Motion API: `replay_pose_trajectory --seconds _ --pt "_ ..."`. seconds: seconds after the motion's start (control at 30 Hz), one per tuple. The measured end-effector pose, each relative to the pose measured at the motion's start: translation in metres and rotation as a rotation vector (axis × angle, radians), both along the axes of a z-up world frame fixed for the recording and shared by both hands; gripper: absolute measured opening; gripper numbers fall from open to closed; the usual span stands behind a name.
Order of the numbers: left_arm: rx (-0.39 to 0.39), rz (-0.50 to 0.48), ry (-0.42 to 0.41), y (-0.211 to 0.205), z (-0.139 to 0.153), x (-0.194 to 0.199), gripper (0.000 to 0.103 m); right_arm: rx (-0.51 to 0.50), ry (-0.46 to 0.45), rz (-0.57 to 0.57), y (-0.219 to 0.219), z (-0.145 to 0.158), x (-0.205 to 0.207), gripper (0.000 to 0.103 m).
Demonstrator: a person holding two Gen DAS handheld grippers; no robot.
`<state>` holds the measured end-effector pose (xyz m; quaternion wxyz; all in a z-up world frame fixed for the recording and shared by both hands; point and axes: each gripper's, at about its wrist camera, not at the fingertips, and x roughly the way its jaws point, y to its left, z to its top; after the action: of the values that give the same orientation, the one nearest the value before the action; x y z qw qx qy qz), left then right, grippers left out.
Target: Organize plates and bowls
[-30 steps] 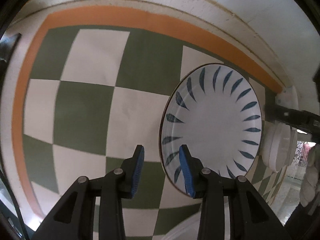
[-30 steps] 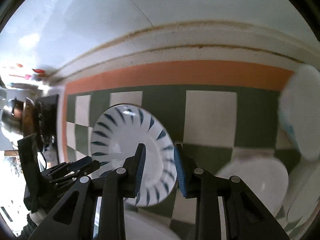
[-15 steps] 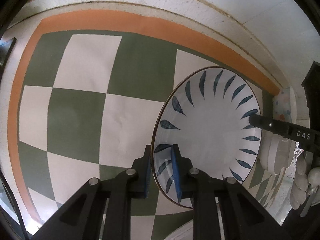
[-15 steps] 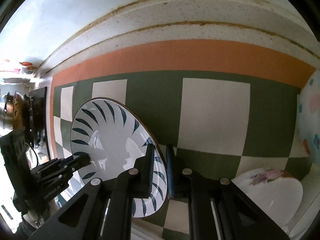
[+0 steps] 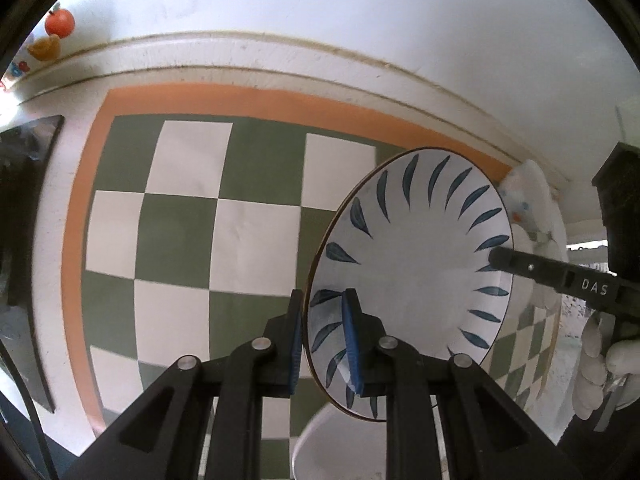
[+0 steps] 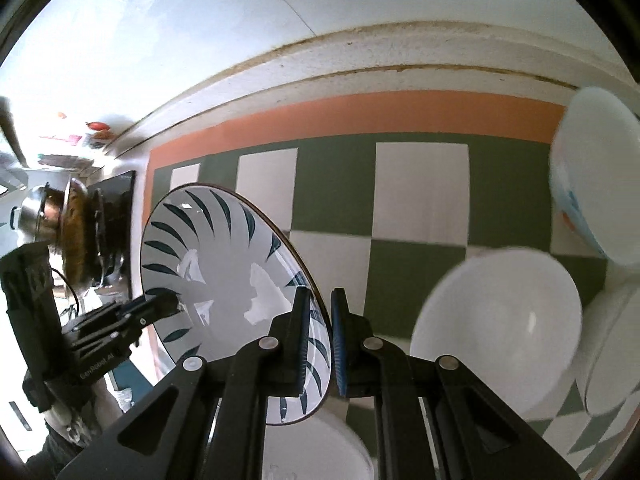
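- Checked green-and-white cloth (image 5: 256, 240), bordered in orange, is shown covering the counter; a white wall (image 5: 360, 20) is seen behind it.
- A plate (image 5: 416, 272) with blue leaf marks is shown held clear of the cloth, tilted up on edge, between the two grippers.
- The left gripper (image 5: 324, 340) is seen pinching the plate's near-left rim, one blue pad on each face; its jaws are nearly pressed together on the rim.
- The right gripper (image 6: 320, 344) is seen pinching the opposite rim in the same way, its jaws drawn close with only the rim between them.
- In the left view the right gripper's finger is seen reaching onto the plate's far right edge; in the right view the left gripper (image 6: 172, 304) is seen at the plate's (image 6: 224, 280) far left edge.
- The key relation: the plate is spanned between the claws, its face turned toward the left camera, so both hands are judged equally engaged and must be moved together.
- White bowls (image 6: 500, 332) are seen to the right of the plate, near the right gripper; a further white dish (image 5: 340, 448) is partly seen below it.
- A stacking place on the right side is judged the nearer goal, though the intended spot cannot be told.
- Slipping of the glazed rim is judged the main risk if either grip is loosened early.
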<state>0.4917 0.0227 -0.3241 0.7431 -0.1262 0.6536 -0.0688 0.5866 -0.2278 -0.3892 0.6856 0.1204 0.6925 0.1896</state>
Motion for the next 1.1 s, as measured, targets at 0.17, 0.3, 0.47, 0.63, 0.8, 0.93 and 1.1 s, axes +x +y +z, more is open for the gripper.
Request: replay_pose_trajectory --seconds 0.17,0.3,0.47,0.63,0.8,0.93,1.1 --pt "0.020 -0.030 -0.022 -0.009 0.019 -0.028 0.016 0.005 -0.007 0.010 -0.011 0.021 -0.038 0.012" --pt "0.037 -0.055 -0.012 -0.016 0.019 -0.058 0.016 0.012 0.007 0.015 -0.021 0.023 -0.078 0.012" --pt "0.060 -0.077 0.034 -0.024 0.001 -0.094 0.016 0.029 0.063 0.013 -0.030 0.002 -0.133 0.012" --pt "0.074 -0.092 0.076 -0.030 -0.017 -0.122 0.016 0.038 0.107 0.017 -0.035 -0.020 -0.173 0.012" --pt "0.095 -0.106 0.088 -0.039 -0.027 -0.132 0.017 0.040 0.137 -0.002 -0.044 -0.037 -0.195 0.012" --pt "0.101 -0.106 0.103 -0.044 -0.037 -0.133 0.019 0.027 0.147 -0.004 -0.049 -0.045 -0.203 0.012" --pt "0.113 -0.114 0.107 -0.050 -0.041 -0.133 0.019 0.010 0.154 -0.010 -0.043 -0.052 -0.199 0.012"
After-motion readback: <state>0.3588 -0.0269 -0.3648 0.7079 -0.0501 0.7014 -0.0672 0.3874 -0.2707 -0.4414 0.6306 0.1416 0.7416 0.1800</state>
